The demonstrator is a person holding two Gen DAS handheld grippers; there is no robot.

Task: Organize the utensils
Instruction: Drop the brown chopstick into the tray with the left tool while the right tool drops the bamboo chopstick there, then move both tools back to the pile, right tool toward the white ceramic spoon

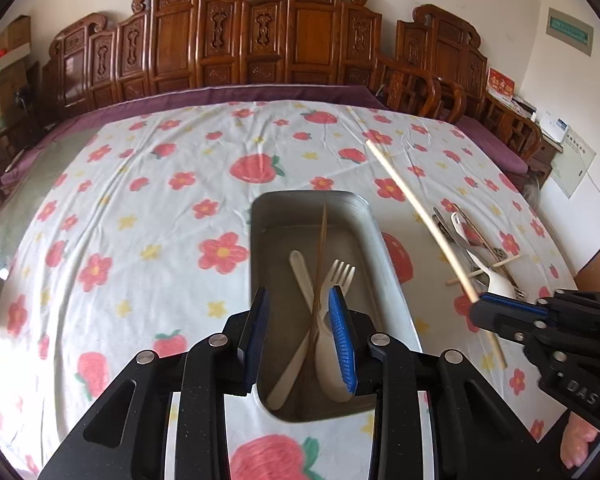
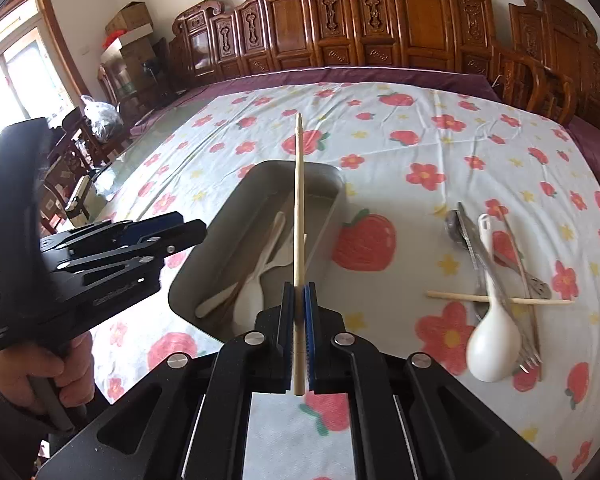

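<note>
Pale chopstick (image 2: pixel 298 216), light, stiff, prob slippery wood, sits pinched near its butt in right gripper (image 2: pixel 299 340) over the metal tray (image 2: pixel 324 216), best held low there; left gripper (image 1: pixel 300 336) hangs unclenched w/ nothing gripped.

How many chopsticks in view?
3: a pale chopstick clamped in the right tool; a dark chopstick in the metal tray; another pale one across the utensil pile. The pile may hide more.
</note>
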